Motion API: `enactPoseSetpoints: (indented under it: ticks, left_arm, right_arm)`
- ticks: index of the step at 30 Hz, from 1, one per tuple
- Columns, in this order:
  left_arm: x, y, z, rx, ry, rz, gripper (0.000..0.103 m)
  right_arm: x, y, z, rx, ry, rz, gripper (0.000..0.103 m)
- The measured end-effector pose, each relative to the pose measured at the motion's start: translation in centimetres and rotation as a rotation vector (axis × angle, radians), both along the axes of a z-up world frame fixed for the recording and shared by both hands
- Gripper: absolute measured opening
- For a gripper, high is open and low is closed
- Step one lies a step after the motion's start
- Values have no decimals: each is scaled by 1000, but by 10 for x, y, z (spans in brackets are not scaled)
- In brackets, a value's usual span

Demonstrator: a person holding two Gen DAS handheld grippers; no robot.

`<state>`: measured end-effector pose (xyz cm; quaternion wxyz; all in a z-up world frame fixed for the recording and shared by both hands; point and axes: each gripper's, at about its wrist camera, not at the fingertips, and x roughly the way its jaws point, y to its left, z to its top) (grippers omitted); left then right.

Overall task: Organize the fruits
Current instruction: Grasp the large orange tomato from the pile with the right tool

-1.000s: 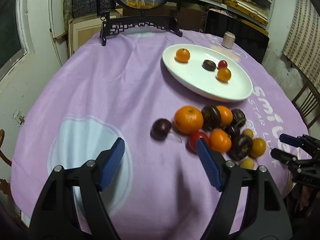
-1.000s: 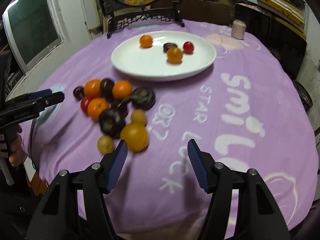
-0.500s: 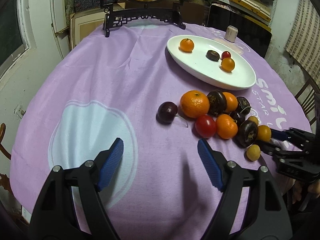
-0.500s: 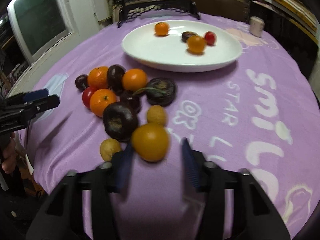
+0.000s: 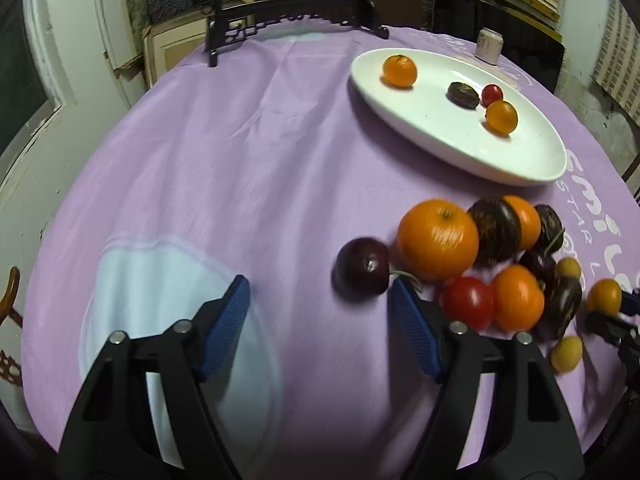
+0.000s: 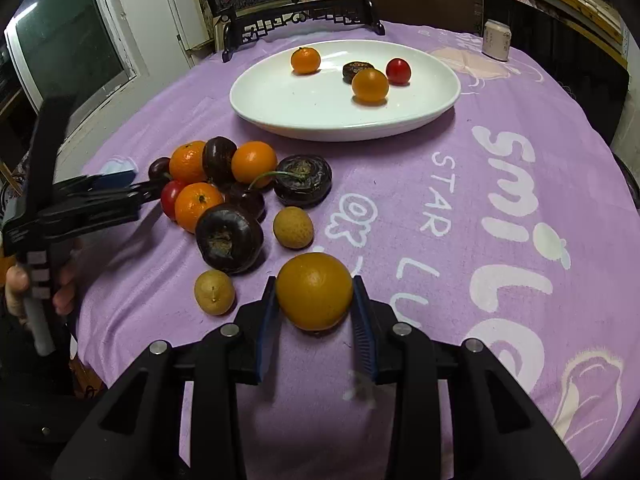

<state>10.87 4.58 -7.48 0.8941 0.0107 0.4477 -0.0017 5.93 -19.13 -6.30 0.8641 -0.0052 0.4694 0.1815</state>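
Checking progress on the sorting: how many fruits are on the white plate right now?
4 on the white plate: an orange mandarin at the back left, a dark fruit, a red tomato, and a yellow-orange fruit nearest the camera.

**A:** Your purple tablecloth [image 6: 400, 168] is lying as soft, matt woven cloth with flat white print, and the white plate [image 6: 280, 116] on it is gleaming like glazed ceramic.

**B:** And the fruit you are working among?

**A:** The orange [image 5: 438, 238] is showing pebbled, faintly shiny peel; the tomato [image 5: 468, 302] is shining smooth and glossy; the dark fruit [image 6: 229, 238] is looking dull and wrinkled. Your right gripper [image 6: 315, 312] is showing matt black plastic arms, ribbed blue pads [image 6: 362, 320] and bright metal rivets. The carved stand [image 6: 300, 20] is gleaming like dark lacquered wood.
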Motion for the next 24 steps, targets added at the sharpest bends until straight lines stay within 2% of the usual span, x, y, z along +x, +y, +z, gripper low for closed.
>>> enactPoseSetpoints:
  ticks: [2, 3, 4, 8, 13, 19, 22, 24]
  left_arm:
    - [4, -4, 2, 11, -18, -10, 55]
    - [5, -5, 3, 10, -24, -19, 40]
    - [6, -6, 3, 0, -25, -30, 32]
    - [9, -8, 4, -17, -17, -55, 34]
    - [6, 1, 7, -73, 3, -65, 50]
    - [-3, 17, 25, -83, -43, -31, 50]
    - [6, 15, 21, -67, -26, -22, 50]
    - [12, 13, 17, -86, -4, -28, 50]
  right_arm:
    - [-1, -1, 0, 7, 2, 0, 36]
    - [0, -1, 0, 9, 4, 0, 36]
    - [-1, -1, 0, 12, 6, 0, 36]
    - [0, 0, -2, 10, 15, 1, 36]
    - [-6, -1, 2, 12, 3, 4, 36]
    - [-6, -4, 3, 21, 5, 1, 36]
    - [-7, -1, 3, 26, 6, 17, 36]
    - [-9, -1, 4, 23, 3, 19, 36]
